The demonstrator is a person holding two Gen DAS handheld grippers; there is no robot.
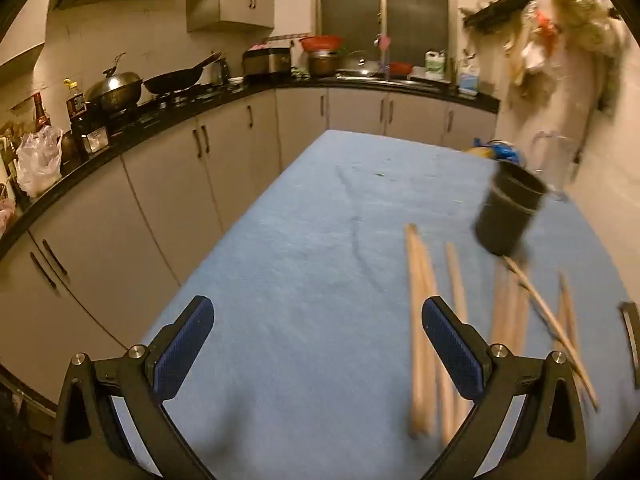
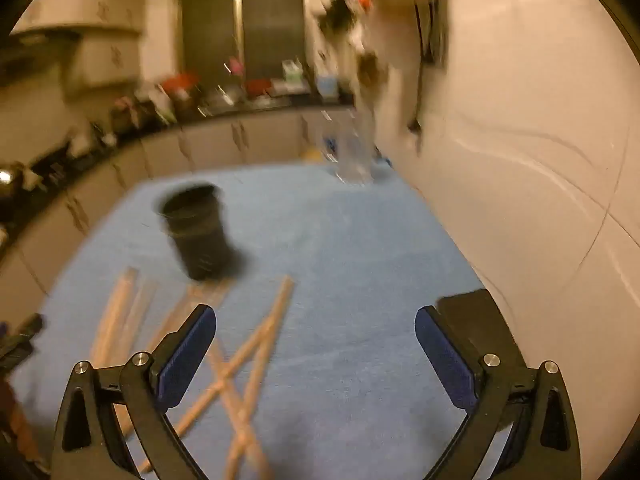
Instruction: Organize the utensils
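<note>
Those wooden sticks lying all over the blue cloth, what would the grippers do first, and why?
Probably lower the right gripper onto the crossed sticks just ahead of it. Both grippers are open and empty, the sticks lie scattered on the blue cloth, and the black cup behind them stands upright, seemingly ready to take them.

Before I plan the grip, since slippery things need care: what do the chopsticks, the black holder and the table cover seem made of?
Chopsticks: pale tan and matte, probably bare wood or bamboo; blur hides any grain.
Black cup: dull dark wall with faint ridges, likely plastic, not certain.
Table cover: blue, soft-looking with creases, seemingly cloth or felt.
</note>
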